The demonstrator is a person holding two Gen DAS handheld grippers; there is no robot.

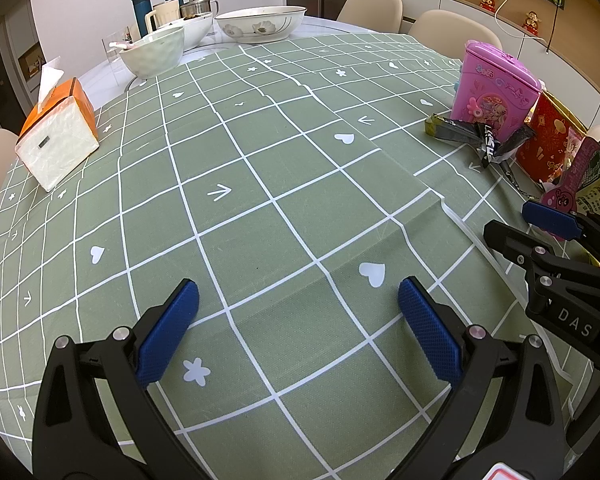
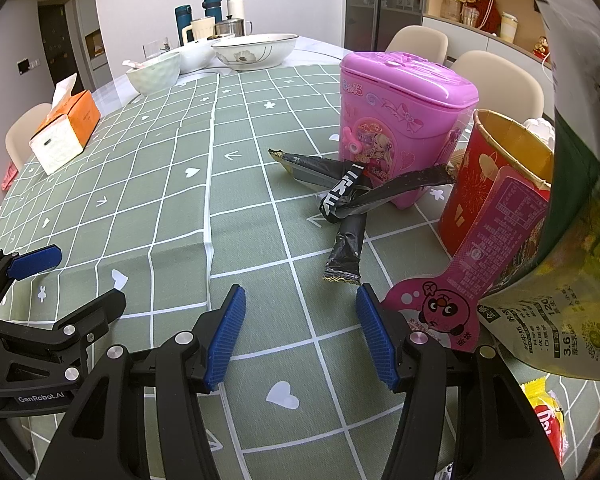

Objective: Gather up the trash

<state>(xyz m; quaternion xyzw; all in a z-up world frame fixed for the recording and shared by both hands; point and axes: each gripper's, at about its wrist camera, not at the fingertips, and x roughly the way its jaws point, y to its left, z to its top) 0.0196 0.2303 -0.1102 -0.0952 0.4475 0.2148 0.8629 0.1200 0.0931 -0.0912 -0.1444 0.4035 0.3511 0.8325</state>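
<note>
Crumpled black foil wrapper lies against the pink plastic lidded bin, one strip pointing toward the right gripper; jaws wide, empty. Left gripper, likewise spread, stands farther off.

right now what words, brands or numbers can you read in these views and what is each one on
"GenRobot.AI": body of the left claw.
"DAS", cut off: body of the right claw.
"120" and "3.6": yellow-green package; its other print is too small to read.
Pink bin: characters too stylised to read.
Black wrappers: white letters twisted, unreadable.
Pink wrapper: print too small.
</note>
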